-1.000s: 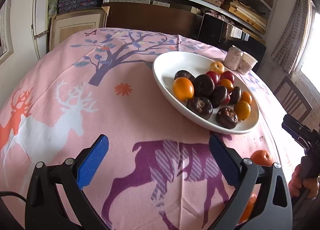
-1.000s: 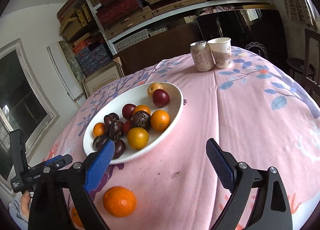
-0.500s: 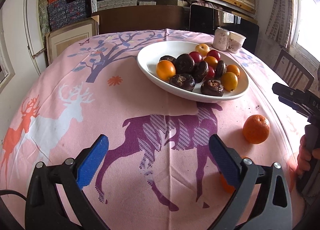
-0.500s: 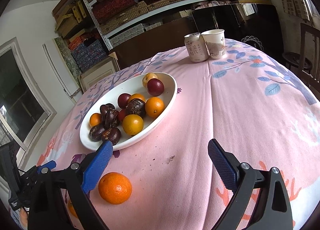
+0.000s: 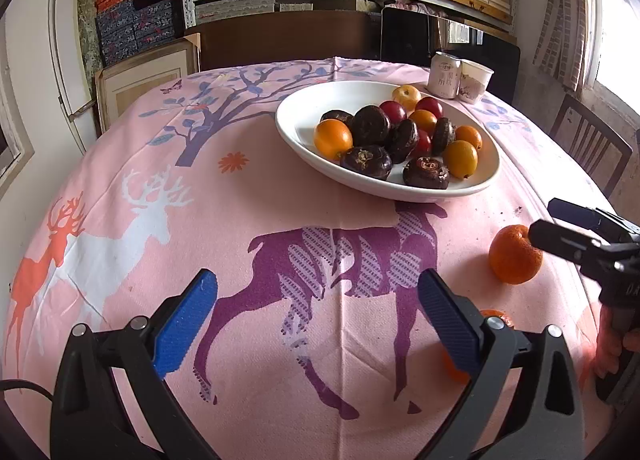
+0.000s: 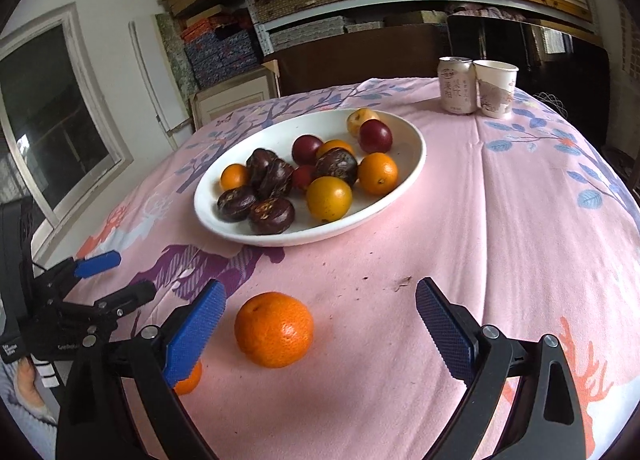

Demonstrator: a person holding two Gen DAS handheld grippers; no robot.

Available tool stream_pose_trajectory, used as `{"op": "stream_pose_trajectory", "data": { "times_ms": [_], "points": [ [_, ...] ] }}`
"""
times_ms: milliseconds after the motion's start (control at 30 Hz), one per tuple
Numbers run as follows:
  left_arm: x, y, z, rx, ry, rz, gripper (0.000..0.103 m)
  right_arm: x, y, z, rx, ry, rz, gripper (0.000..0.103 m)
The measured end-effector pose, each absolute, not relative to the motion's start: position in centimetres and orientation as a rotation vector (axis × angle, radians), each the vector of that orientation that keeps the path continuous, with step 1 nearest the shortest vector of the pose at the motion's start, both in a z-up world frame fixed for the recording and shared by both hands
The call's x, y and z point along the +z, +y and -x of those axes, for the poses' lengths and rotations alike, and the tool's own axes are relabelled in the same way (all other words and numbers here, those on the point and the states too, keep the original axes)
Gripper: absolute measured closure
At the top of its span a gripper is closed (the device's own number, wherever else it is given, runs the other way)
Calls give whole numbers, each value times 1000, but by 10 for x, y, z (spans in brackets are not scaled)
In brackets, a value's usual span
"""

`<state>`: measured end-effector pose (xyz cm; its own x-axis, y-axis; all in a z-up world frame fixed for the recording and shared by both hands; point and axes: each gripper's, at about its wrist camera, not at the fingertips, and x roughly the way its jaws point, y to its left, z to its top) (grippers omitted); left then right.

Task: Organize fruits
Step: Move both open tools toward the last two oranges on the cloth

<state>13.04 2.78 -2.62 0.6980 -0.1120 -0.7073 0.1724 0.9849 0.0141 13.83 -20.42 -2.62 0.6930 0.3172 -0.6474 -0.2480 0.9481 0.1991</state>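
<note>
Your right gripper (image 6: 316, 324) stands wide open with nothing between its blue pads (image 6: 196, 330); the loose orange (image 6: 274, 329) lies on the pink tablecloth (image 6: 520, 220) just ahead of it, in the gap but nearer the left-hand pad, touching neither; a second, smaller orange (image 6: 188, 380) sits lower down, half hidden behind that same pad. Your left gripper (image 5: 316, 322) is likewise spread wide and empty, over the purple deer print (image 5: 340, 256); from its view the loose orange (image 5: 514, 256) lies off to the right, beside the dark nose of your other tool, and the smaller orange (image 5: 496, 316) peeks out behind the right-hand pad. Farther on, apart from both oranges, the white oval bowl (image 6: 412, 164) holds a heap of dark brown-purple fruits (image 6: 272, 214), oranges, red plums and one yellowish fruit at the far rim. Beyond it, at the far edge, a drink can (image 6: 456, 86) and a paper cup (image 6: 496, 88) stand upright, touching side by side.
</note>
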Motion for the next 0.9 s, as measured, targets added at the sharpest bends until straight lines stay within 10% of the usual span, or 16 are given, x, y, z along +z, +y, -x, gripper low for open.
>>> {"op": "stream_pose_trajectory", "data": {
  "times_ms": [300, 600, 900],
  "points": [
    [-28, 27, -131, -159, 787, -90, 5, -32, -182, -139, 318, 793, 18, 10],
    [-28, 22, -129, -171, 784, -108, 5, -39, -176, -144, 375, 844, 24, 56],
    [-15, 1, -88, -365, 704, -137, 5, -39, -217, -149, 313, 830, -185, 56]
  ]
}}
